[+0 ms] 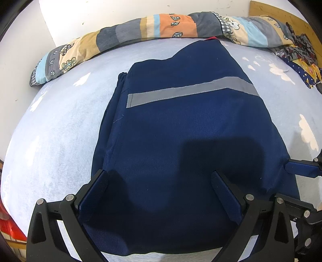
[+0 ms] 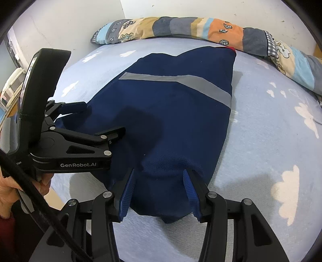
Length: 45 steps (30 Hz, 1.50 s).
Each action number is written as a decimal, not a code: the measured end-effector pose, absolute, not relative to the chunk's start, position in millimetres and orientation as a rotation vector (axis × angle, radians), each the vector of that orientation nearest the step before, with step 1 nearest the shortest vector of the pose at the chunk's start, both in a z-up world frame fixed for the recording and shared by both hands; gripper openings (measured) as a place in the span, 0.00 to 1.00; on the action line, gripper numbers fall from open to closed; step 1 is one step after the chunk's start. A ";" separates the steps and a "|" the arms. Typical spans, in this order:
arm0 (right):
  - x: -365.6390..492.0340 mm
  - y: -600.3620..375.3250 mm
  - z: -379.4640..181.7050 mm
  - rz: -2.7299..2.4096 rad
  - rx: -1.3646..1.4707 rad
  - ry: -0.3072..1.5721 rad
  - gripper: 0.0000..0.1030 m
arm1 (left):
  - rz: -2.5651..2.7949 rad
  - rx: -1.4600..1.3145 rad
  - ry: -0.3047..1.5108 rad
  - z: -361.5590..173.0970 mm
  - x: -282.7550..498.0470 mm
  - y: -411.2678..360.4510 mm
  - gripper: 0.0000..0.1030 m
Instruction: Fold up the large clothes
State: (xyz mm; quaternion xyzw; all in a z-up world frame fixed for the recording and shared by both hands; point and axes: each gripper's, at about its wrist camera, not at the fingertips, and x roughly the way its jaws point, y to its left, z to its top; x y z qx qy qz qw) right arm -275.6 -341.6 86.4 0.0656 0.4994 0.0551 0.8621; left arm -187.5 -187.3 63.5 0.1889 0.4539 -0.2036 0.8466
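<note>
A navy garment [image 1: 181,125] with a grey reflective stripe [image 1: 191,90] lies folded flat on the bed; it also shows in the right wrist view [image 2: 171,121]. My left gripper [image 1: 159,179] is open, its fingers spread wide over the garment's near edge. It also shows from the side in the right wrist view [image 2: 100,119]. My right gripper [image 2: 159,175] is open, with its blue-padded fingers on either side of the garment's near right corner. One of its fingers [image 1: 301,168] shows at the right edge of the left wrist view.
The bed has a pale blue sheet with white clouds [image 1: 60,125]. A rolled patchwork quilt [image 1: 140,28] lies along the far edge by the white wall. A crumpled patterned cloth [image 1: 301,54] lies at the far right. A wooden headboard [image 1: 271,10] stands behind it.
</note>
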 end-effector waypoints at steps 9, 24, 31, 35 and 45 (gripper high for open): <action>-274.5 -343.2 86.9 0.121 0.155 1.053 0.52 | -0.442 0.387 0.957 65.3 -185.6 -186.7 0.99; -281.3 -436.9 96.3 0.055 0.611 0.970 0.63 | -0.416 -0.518 1.146 69.7 -96.3 -29.3 0.99; -282.4 -444.4 90.5 0.056 0.685 0.977 0.64 | -0.501 -0.714 1.286 30.8 -76.6 -13.7 0.98; -282.5 -446.5 90.4 0.057 0.691 0.973 0.64 | -0.537 -0.626 1.314 25.7 -69.2 -35.7 0.98; -275.0 -471.4 67.7 0.069 0.788 0.971 0.71 | -0.764 -0.649 1.436 2.8 -56.3 -101.6 0.99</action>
